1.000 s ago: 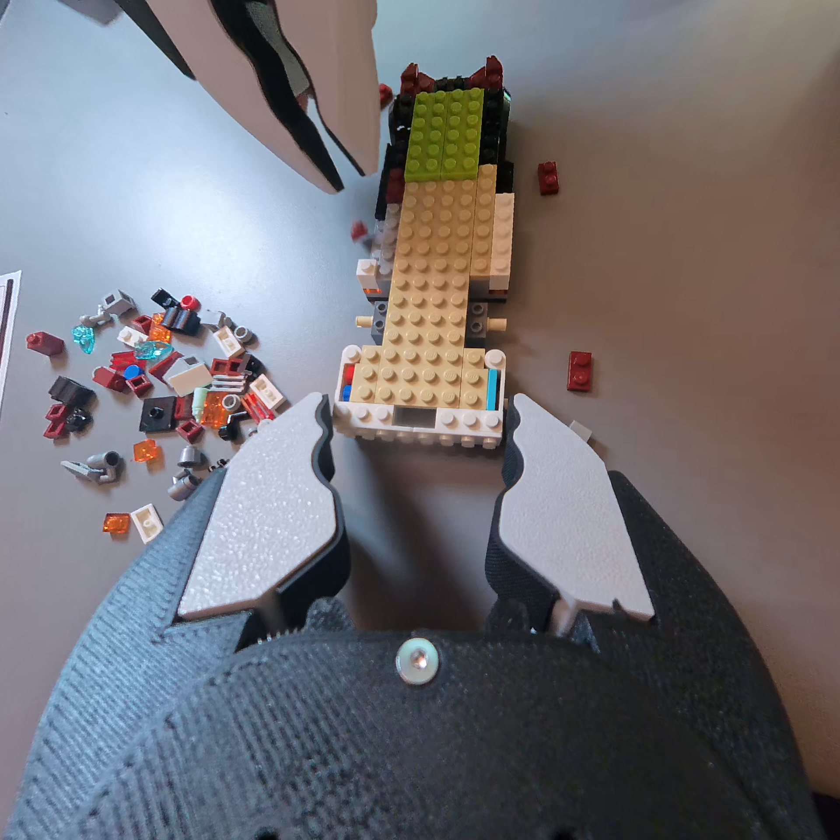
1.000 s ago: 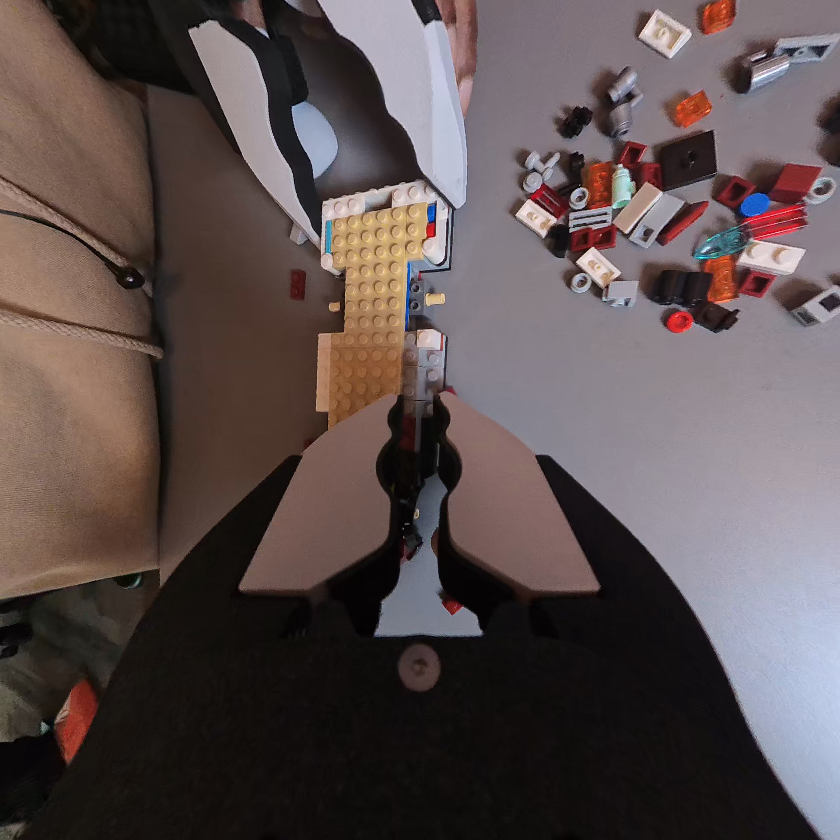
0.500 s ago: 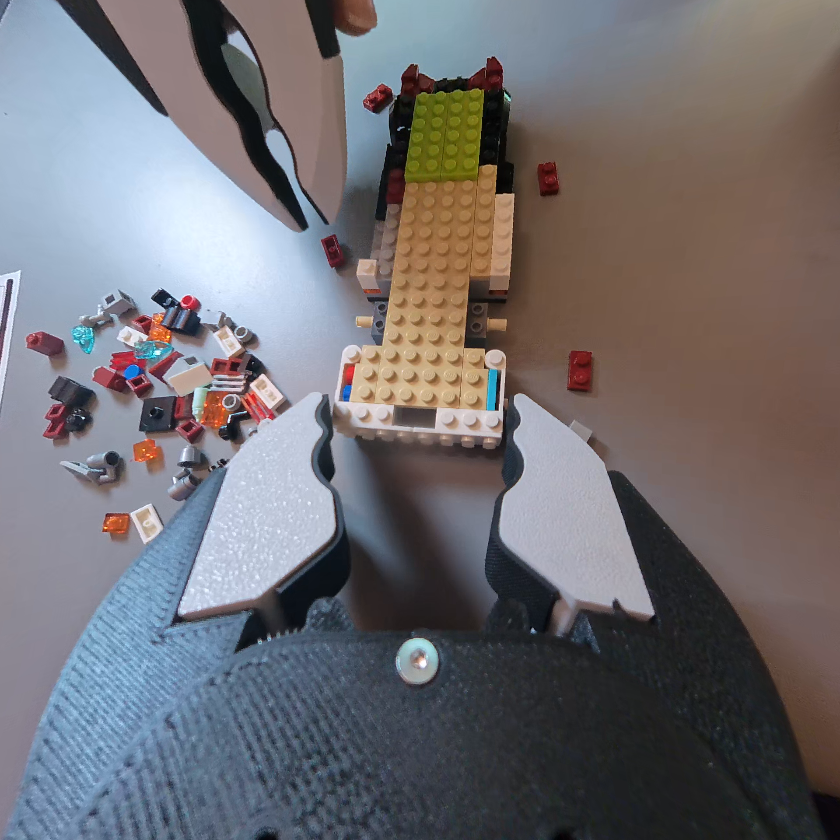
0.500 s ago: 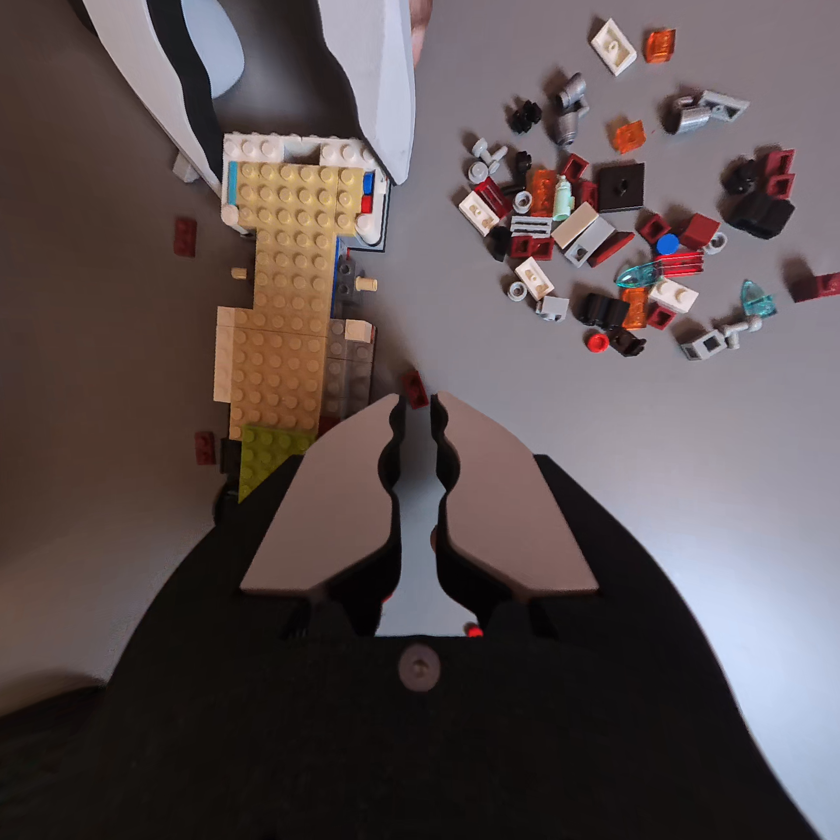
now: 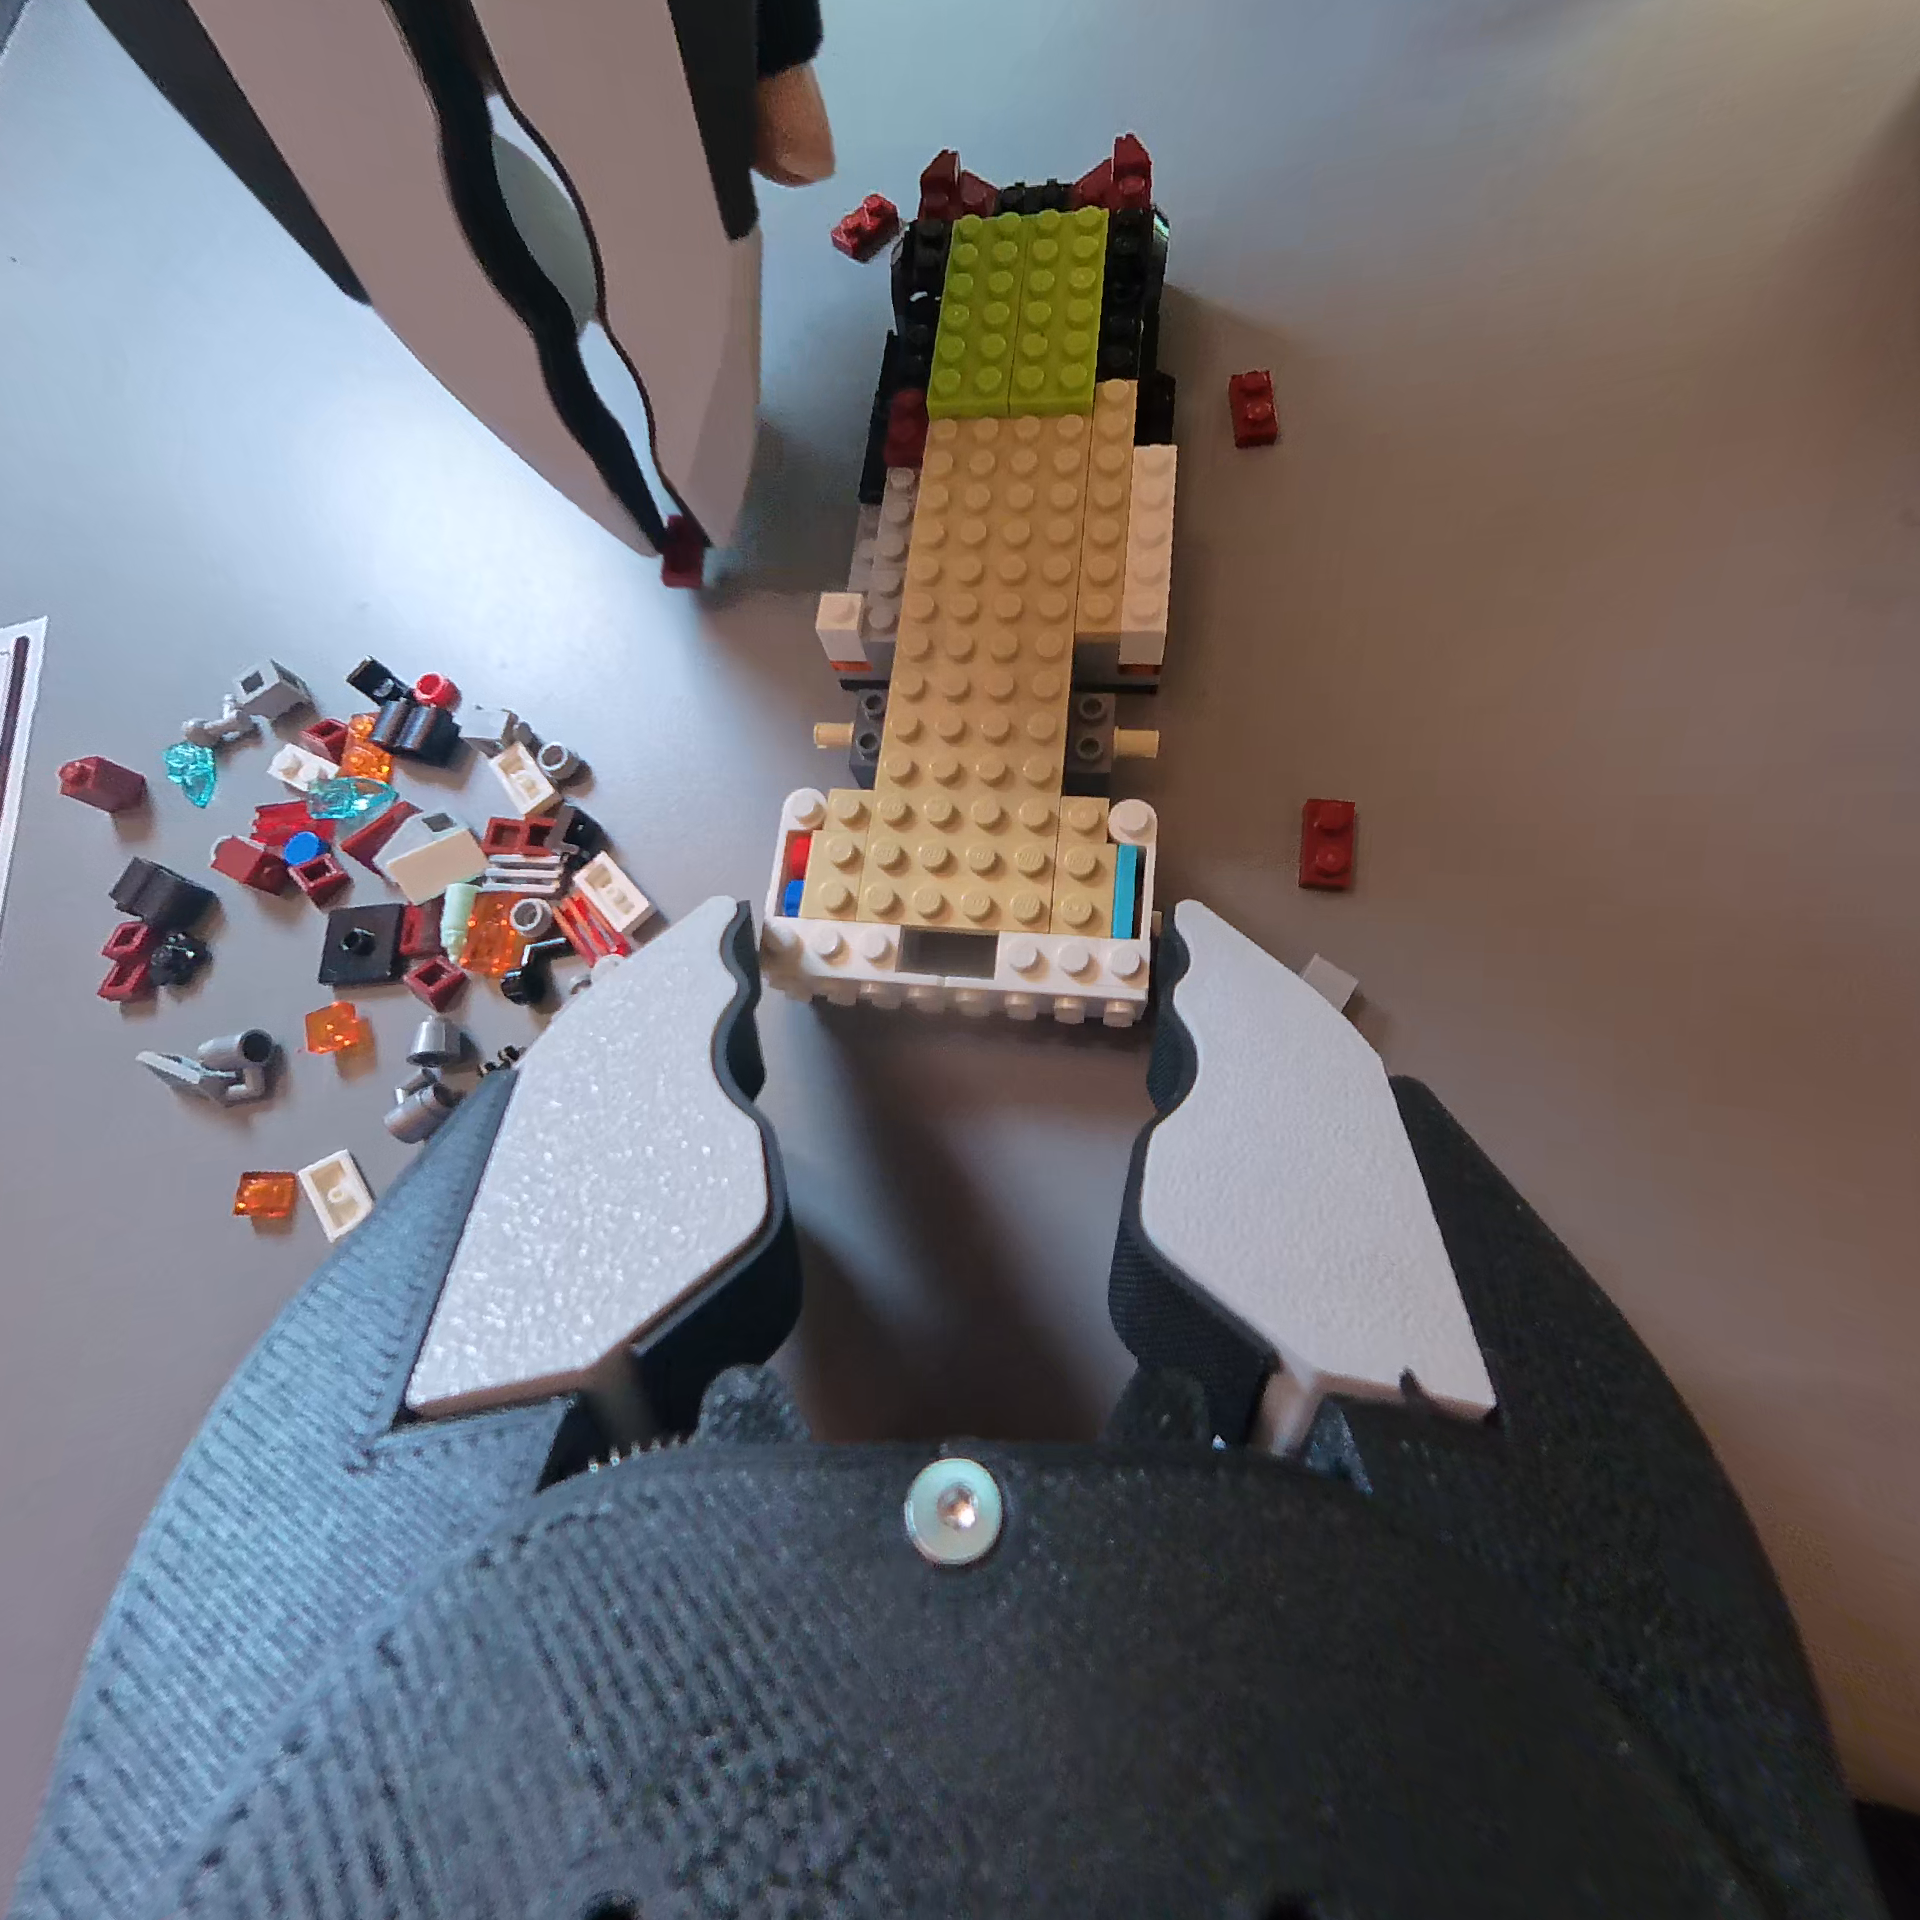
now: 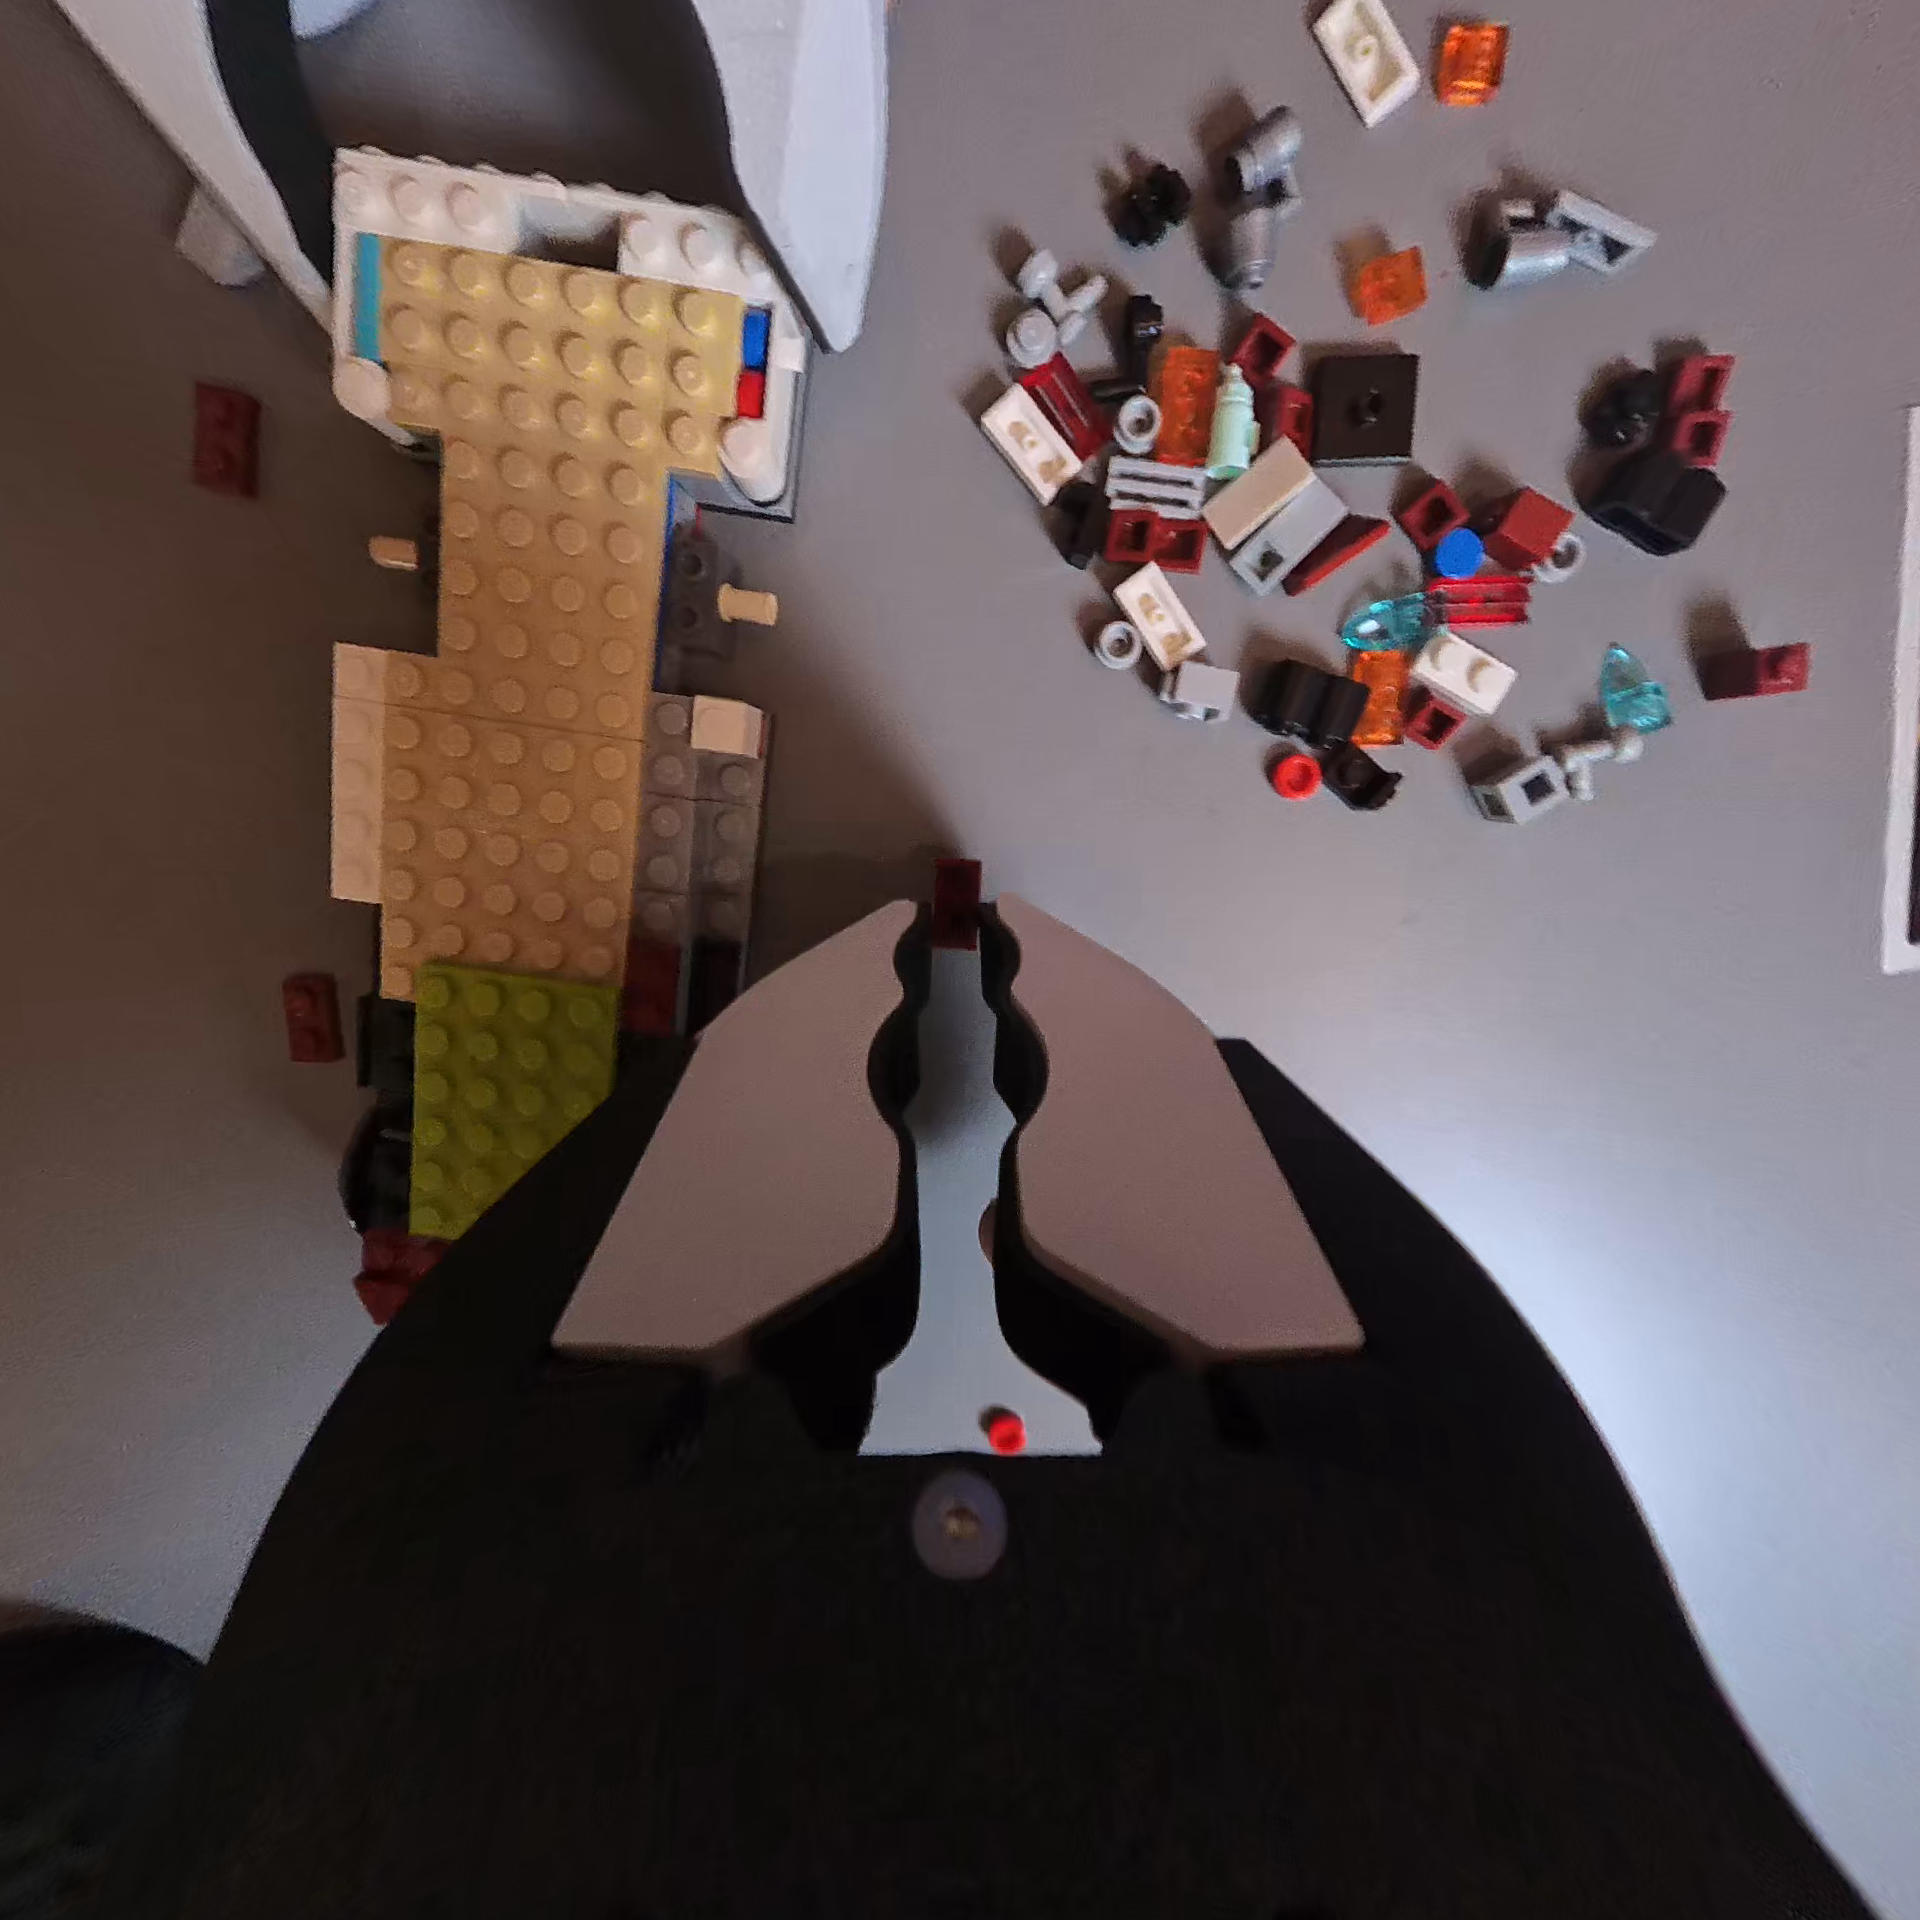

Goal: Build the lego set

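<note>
The right gripper pinches a dark red brick at its fingertips, just beside the model. The left gripper is clamped on the model's white end, both pads touching its sides. Loose bricks lie on the grey table, left of the model.

Both tongs, the left tongs and the right tongs, have black ribbed bodies, flat pale grey fingers with wavy black pads, and one silver screw.
</note>
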Available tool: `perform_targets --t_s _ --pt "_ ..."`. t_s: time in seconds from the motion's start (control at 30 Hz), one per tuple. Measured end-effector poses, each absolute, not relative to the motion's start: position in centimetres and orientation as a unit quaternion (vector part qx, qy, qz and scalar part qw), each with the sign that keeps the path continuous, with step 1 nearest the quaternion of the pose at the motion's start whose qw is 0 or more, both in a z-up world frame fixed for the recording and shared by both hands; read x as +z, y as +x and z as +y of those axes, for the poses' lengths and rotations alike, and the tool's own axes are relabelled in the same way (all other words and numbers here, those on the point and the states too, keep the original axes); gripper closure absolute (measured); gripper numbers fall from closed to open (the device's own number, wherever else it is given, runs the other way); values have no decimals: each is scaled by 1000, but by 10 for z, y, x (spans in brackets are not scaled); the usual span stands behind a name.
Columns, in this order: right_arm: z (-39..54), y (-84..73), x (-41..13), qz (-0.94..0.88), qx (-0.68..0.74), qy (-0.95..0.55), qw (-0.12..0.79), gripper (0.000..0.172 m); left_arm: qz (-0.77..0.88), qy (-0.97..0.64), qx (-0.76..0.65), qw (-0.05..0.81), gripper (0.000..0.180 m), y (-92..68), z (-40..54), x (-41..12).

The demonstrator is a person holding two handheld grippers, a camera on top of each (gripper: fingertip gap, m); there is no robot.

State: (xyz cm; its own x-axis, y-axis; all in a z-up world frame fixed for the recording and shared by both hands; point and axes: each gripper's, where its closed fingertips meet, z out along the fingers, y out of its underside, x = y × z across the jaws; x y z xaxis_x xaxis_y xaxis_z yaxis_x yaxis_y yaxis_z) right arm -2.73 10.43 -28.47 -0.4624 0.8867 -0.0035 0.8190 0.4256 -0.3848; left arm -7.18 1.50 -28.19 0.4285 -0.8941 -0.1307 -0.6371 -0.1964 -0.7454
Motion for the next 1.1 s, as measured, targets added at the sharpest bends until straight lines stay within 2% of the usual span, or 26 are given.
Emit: perform_targets --t_s 0.13,1.1 --pt "109 -20 -282 -833 167 -515 113 158 507 -755 -169 381 107 -72 15 -282" --pt "105 -24 -283 -814 192 -530 135 159 507 -755 -168 380 107 -72 15 -282"
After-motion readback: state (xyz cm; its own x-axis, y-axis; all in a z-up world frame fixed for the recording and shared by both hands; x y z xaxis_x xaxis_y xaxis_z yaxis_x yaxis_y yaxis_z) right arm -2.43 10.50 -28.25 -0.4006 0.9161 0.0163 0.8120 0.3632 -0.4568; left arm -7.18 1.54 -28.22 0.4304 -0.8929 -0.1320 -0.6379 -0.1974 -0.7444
